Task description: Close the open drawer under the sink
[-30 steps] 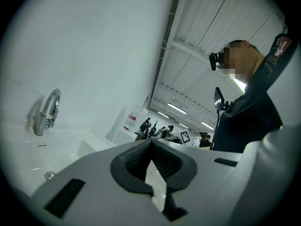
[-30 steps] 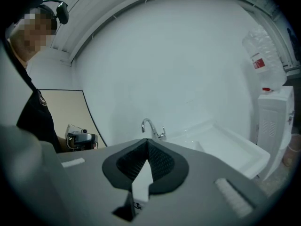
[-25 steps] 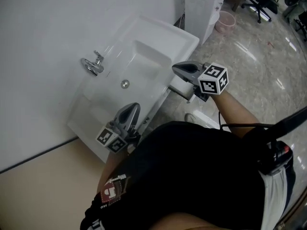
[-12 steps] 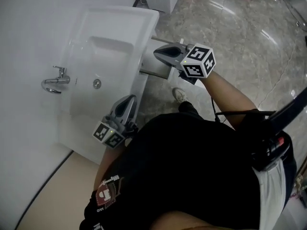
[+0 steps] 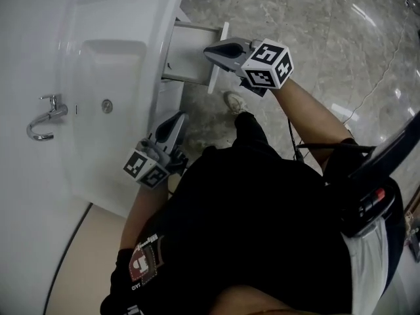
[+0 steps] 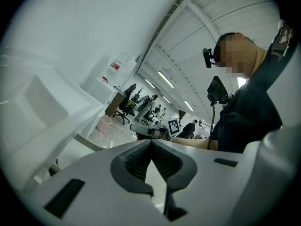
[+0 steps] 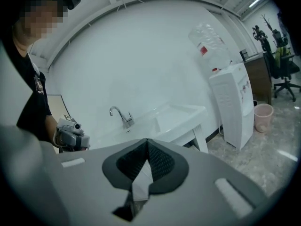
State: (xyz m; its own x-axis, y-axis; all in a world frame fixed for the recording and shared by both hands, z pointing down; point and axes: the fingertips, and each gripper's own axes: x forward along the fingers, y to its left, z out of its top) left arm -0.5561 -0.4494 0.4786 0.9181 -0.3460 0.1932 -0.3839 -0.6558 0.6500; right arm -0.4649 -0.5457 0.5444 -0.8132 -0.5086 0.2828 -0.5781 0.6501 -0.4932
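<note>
The white sink (image 5: 111, 77) juts from the wall at the upper left of the head view. Below its basin the open drawer (image 5: 190, 54) sticks out to the right, its white front panel (image 5: 218, 61) standing away from the cabinet. My right gripper (image 5: 210, 50) is shut, and its tip lies over that front panel; whether it touches cannot be made out. My left gripper (image 5: 178, 118) is shut too, empty, hanging just off the sink's front edge further down. In the right gripper view the jaws (image 7: 147, 140) meet, with the sink (image 7: 174, 117) and faucet (image 7: 121, 115) beyond.
A white water dispenser (image 7: 233, 102) with a bottle on top stands right of the sink, a pink bin (image 7: 262, 117) beside it. A shoe (image 5: 234, 102) rests on the marble floor (image 5: 315, 38) below the drawer. Office chairs and people (image 6: 141, 109) show far off.
Both grippers have come down along the sink's front. The right one went from the sink's corner to the drawer's front panel. The open drawer has come fully into view.
</note>
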